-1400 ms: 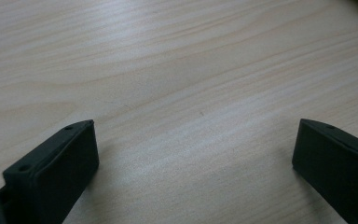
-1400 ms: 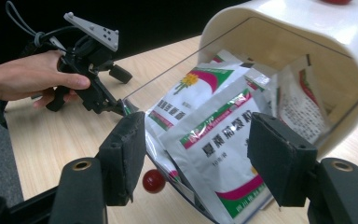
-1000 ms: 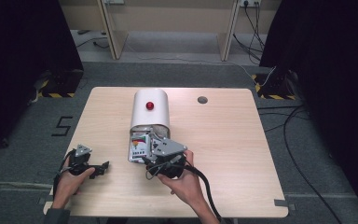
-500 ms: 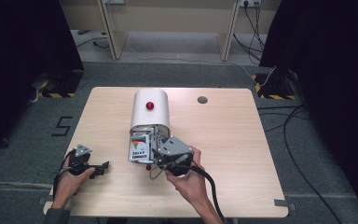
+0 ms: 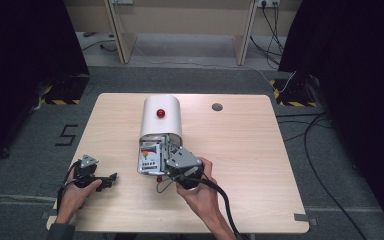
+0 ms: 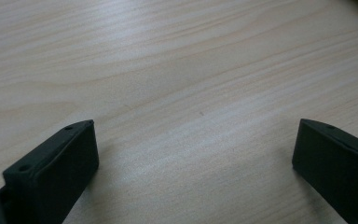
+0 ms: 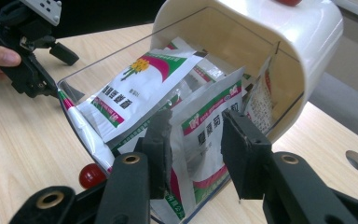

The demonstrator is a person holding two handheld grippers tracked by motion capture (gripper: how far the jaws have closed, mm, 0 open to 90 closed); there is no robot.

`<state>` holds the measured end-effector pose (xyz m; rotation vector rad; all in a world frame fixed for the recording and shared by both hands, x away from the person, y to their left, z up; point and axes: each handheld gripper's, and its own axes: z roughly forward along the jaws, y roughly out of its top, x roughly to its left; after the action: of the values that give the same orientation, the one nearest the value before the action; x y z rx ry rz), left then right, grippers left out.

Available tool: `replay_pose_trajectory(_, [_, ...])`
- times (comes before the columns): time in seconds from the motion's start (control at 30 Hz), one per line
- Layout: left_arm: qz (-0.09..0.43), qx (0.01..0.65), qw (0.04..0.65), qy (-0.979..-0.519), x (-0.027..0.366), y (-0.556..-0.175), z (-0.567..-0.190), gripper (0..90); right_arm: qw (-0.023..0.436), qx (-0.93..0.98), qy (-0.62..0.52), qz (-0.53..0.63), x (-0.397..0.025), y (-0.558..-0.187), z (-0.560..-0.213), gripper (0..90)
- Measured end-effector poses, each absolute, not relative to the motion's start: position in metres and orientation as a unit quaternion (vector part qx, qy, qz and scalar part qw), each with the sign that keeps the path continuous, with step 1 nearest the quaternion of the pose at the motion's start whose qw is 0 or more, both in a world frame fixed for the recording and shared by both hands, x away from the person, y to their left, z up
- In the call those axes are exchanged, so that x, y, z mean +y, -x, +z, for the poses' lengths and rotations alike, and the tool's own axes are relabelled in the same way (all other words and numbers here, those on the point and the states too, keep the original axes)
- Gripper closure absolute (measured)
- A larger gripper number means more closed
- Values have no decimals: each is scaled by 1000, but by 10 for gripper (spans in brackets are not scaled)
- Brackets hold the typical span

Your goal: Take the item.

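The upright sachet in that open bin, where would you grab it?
By its near edge, from the open front. The sachet stands on edge at the mouth of the bin, so its thin edge fits between the jaws of the right gripper, already on either side of it.

Lab-style recording room, lone light-wood table (image 5: 260, 165) with a cable grommet (image 5: 217, 107), grey carpet, hazard-striped tape (image 5: 287, 94), black curtains (image 5: 350, 55), loose floor cables (image 5: 325, 150), wall sockets
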<state>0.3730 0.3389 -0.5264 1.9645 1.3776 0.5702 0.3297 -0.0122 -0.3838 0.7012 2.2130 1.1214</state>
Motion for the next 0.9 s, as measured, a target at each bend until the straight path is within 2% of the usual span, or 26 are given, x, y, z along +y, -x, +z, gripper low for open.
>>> replay_pose_trajectory(0.2, [219, 527, 332, -751, 339, -373, -526, 0, 288, 830, -256, 403, -10, -332, -391, 684])
replay_pose_trajectory(0.57, [218, 527, 332, -751, 339, -373, -527, 0, 280, 817, -247, 439, -23, -337, -391, 851])
replay_pose_trajectory(0.9, [218, 527, 332, -751, 339, -373, -526, 0, 280, 807, -231, 466, -29, -329, -377, 870])
